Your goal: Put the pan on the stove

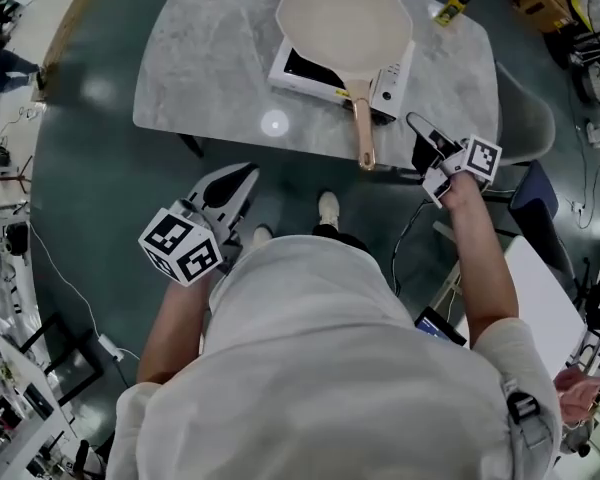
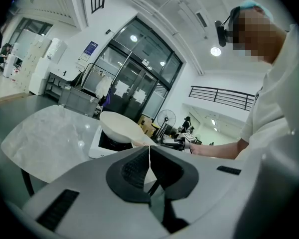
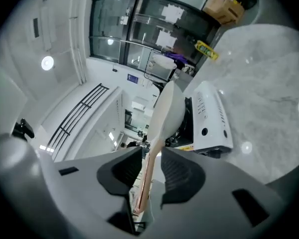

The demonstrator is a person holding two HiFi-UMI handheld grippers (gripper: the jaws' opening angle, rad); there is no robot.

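pan (image 1: pixel 345 18) on stove (image 1: pixel 390 86) — handle (image 1: pixel 362 128) points toward person (image 1: pixel 320 348)

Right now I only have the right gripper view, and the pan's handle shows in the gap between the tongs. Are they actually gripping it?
Observer: No. The head view shows the right tongs off to the side of the pan handle, with clear space between them.
Operator: And the other hand?
Observer: The left tongs are shut on nothing, held short of the table's near edge.
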